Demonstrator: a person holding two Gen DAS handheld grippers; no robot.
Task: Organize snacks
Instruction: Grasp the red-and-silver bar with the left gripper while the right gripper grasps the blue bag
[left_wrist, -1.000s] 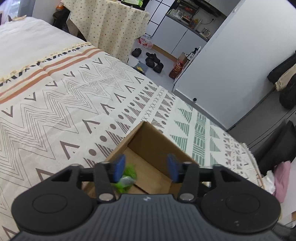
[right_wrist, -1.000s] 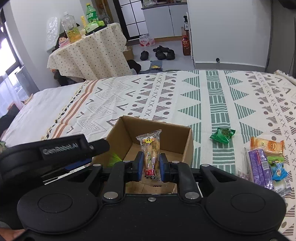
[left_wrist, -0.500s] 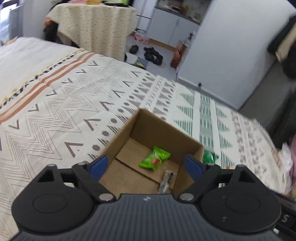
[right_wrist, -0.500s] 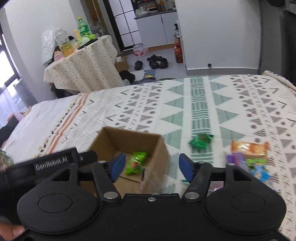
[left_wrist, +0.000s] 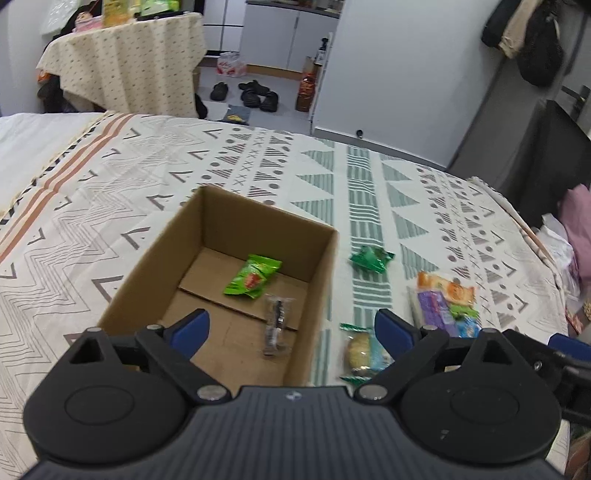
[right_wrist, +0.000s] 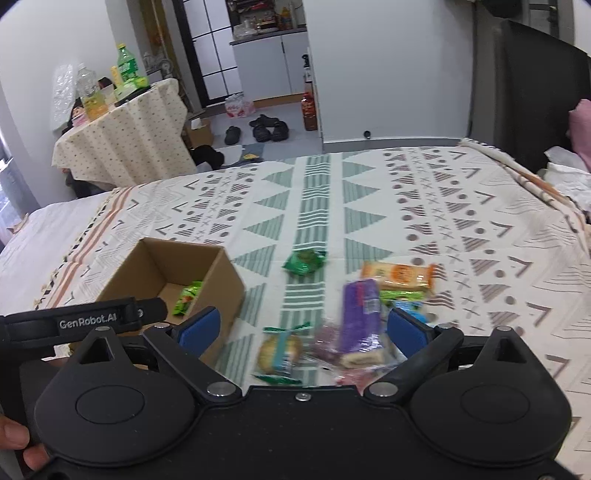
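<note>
Bedroom; work surface is a bed (left_wrist: 369, 173) under a woven cover (right_wrist: 480, 236) with green and grey geometric bands.

Right claw (right_wrist: 301, 326): jaws opening, already wide, nothing between the pads. Directly ahead of it, and below, lies the loose snack pile: a round biscuit in a clear wrapper with green ends (right_wrist: 279, 354), beside it a purple glossy bar (right_wrist: 360, 312), long axis running away from the claw. Just past that an orange flat pack (right_wrist: 397, 275) lies crosswise. A crinkled dark green packet (right_wrist: 304, 261) sits alone, farther ahead.

Left claw (left_wrist: 291, 325): jaws opening, wide, empty. The cardboard box (left_wrist: 325, 273) sits just ahead of it, open-topped, holding a bright green packet (left_wrist: 253, 275) and a clear-wrapped stick (left_wrist: 275, 325).

Judgement: the right claw is nearer the pile; the biscuit or the bar is the likely next pick, the box lying to its left.
</note>
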